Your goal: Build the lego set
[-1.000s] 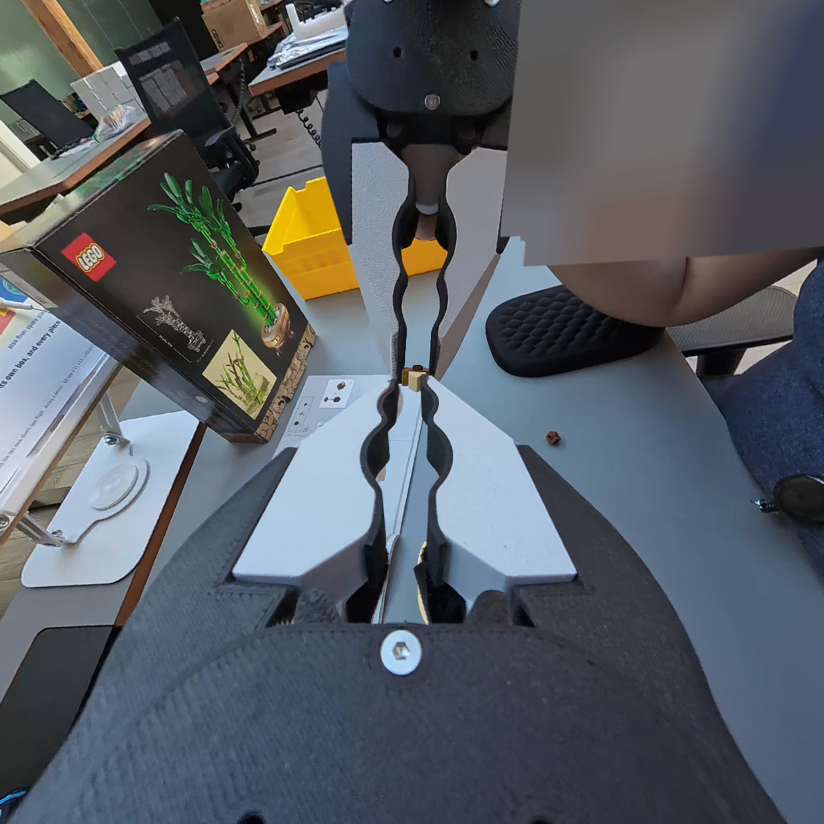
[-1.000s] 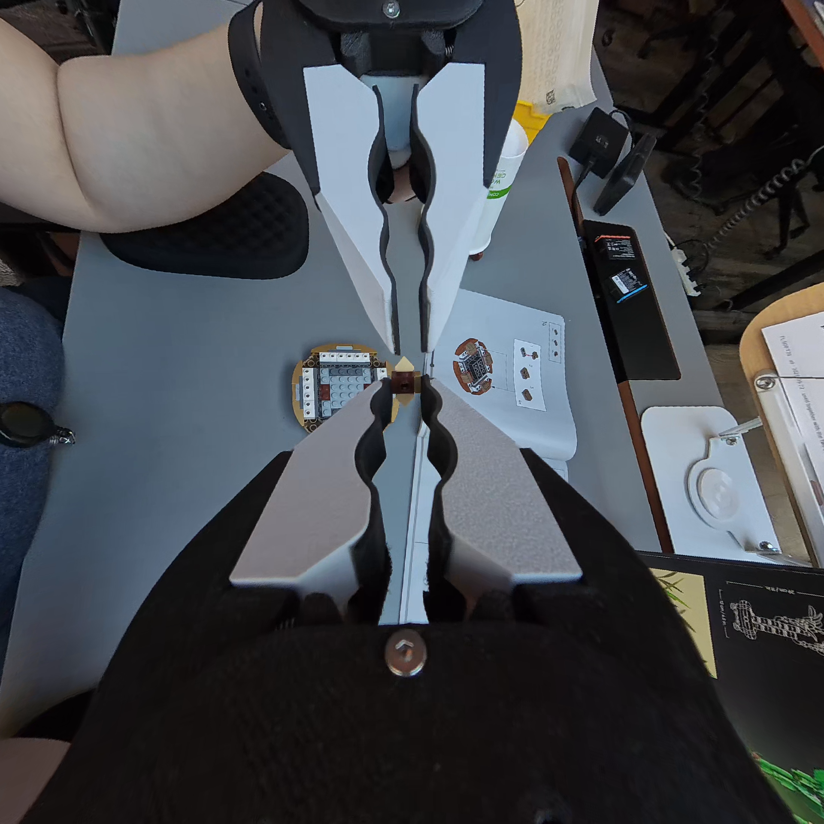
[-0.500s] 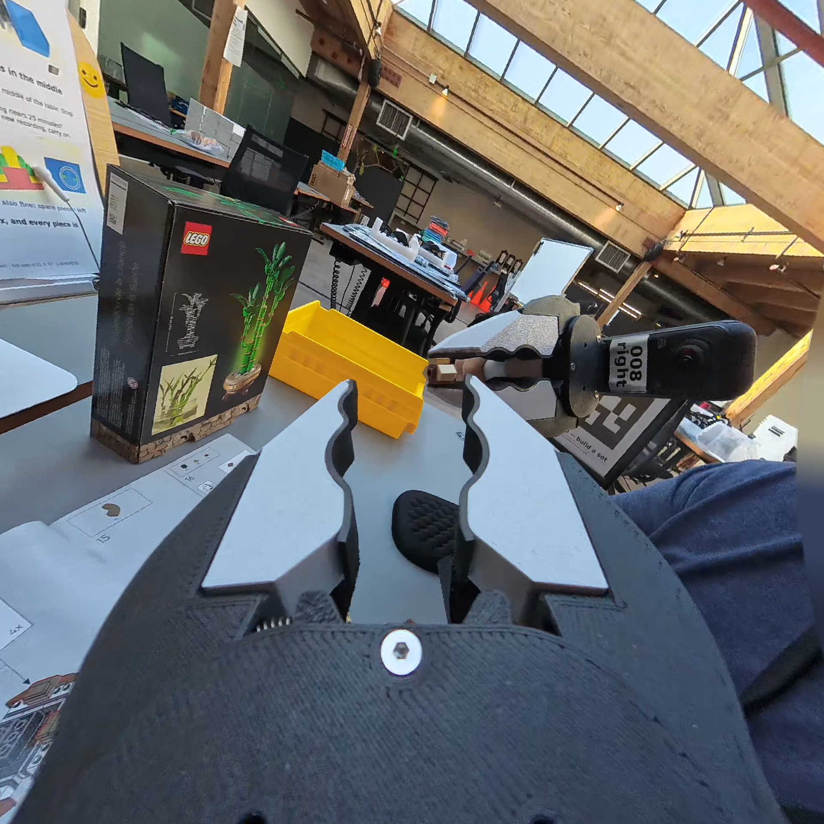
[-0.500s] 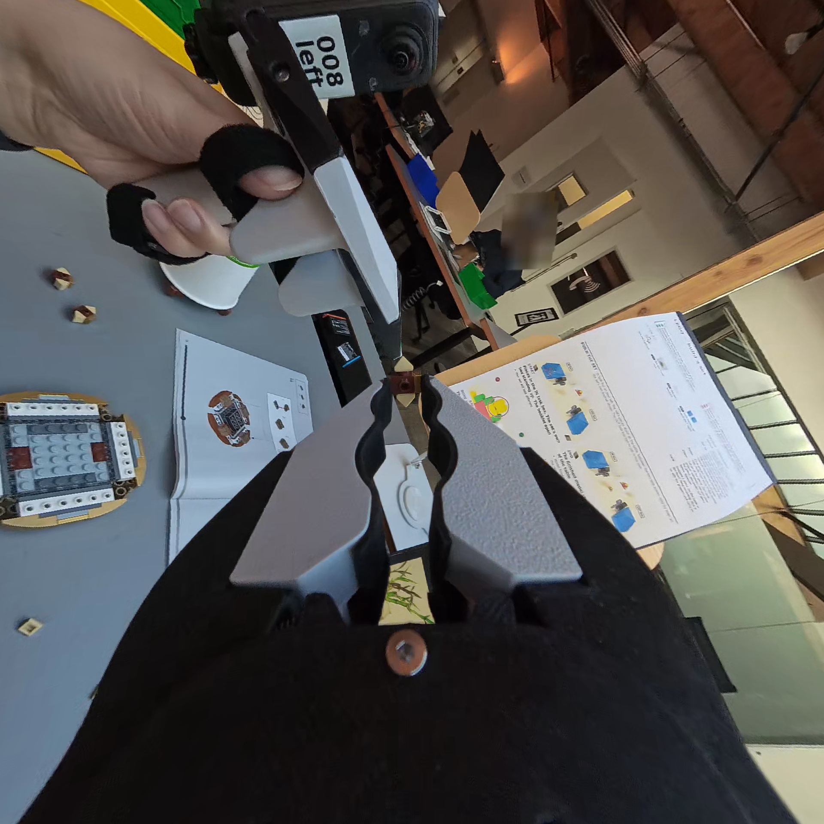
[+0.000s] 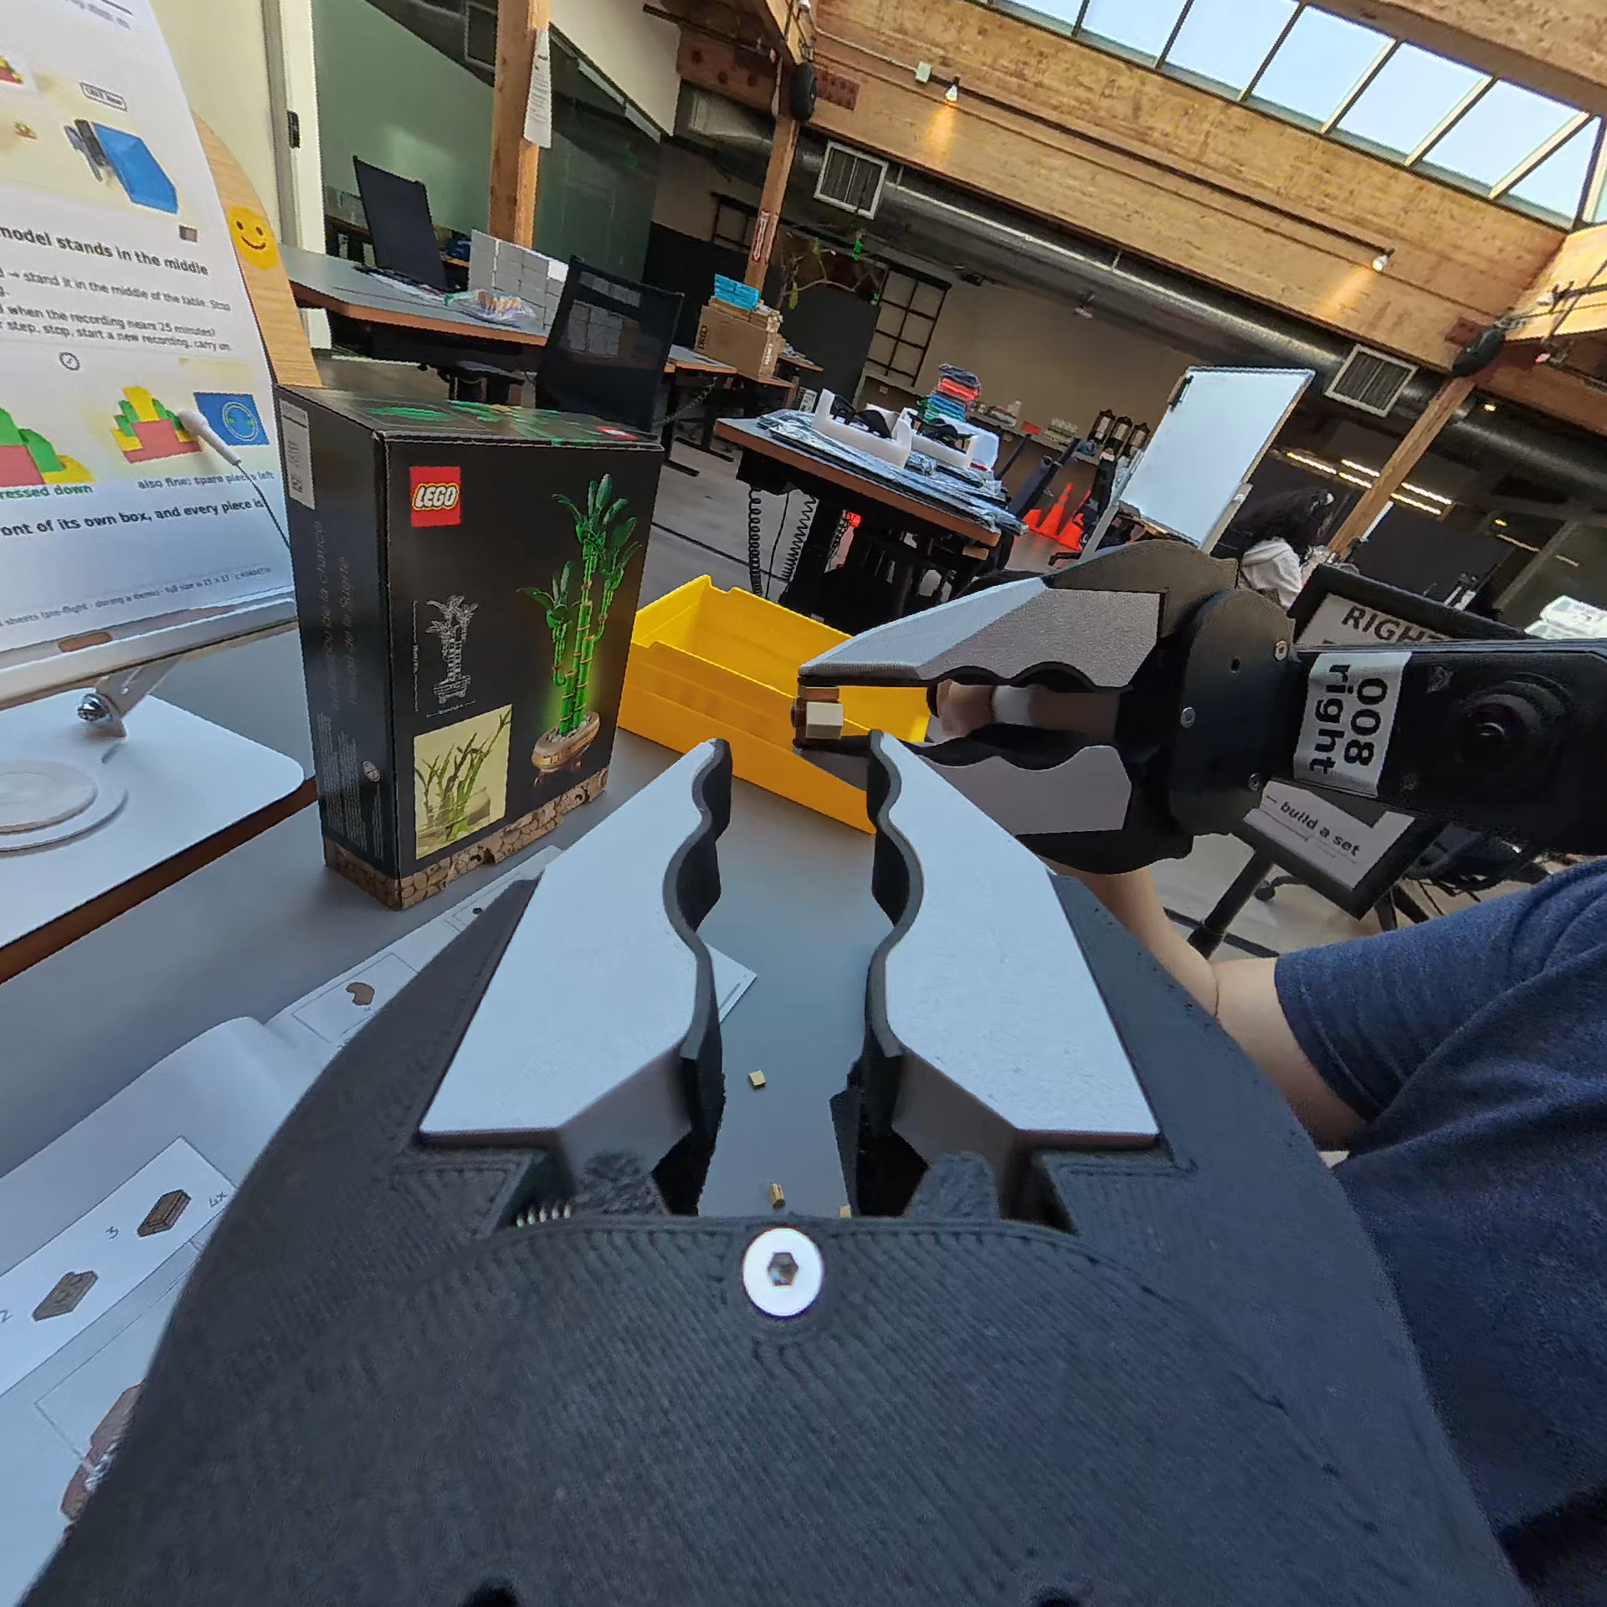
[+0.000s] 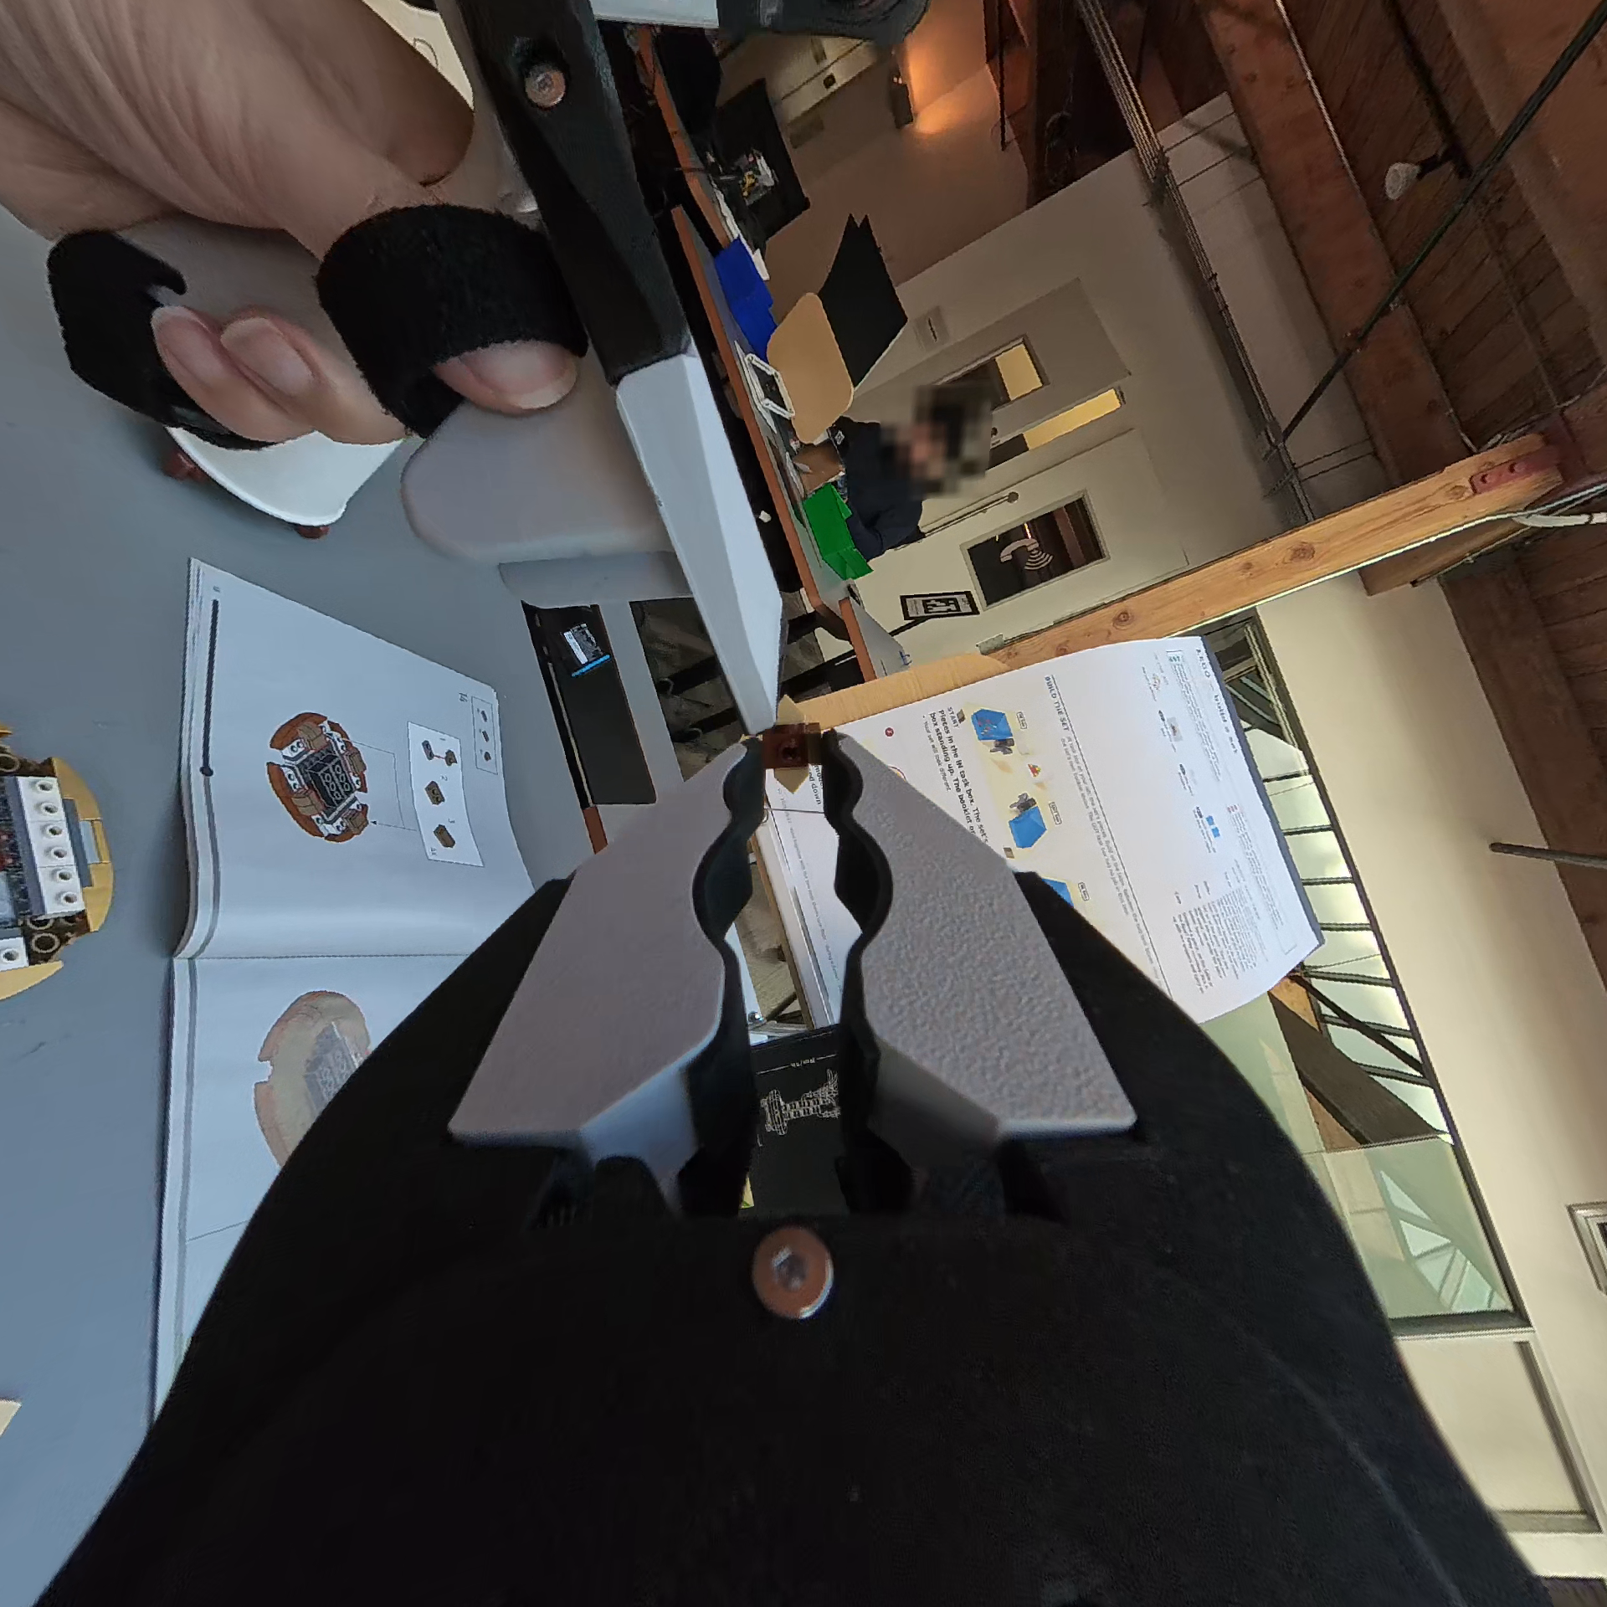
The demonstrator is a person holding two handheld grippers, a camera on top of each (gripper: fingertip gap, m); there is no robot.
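My right gripper (image 6: 787,755) is shut on a small brown and tan lego piece (image 6: 785,750) and holds it in the air above the table. In the left wrist view the same piece (image 5: 819,718) sits between the right gripper's tips (image 5: 813,720), just beyond my left gripper (image 5: 796,755). My left gripper is open and empty, and one of its fingers (image 6: 713,556) ends right next to the piece. The round tan base with grey and white bricks (image 6: 43,861) lies on the grey table at the far left.
The open instruction booklet (image 6: 330,783) lies beside the base. The lego box (image 5: 470,643) and a yellow bin (image 5: 739,661) stand behind it. A printed sheet on a stand (image 5: 113,348) is at the left. Tiny loose pieces (image 5: 756,1078) lie on the table.
Both grippers lifted from pointing down at the table to pointing level. My left gripper opened and let go of the piece. The right one keeps it.
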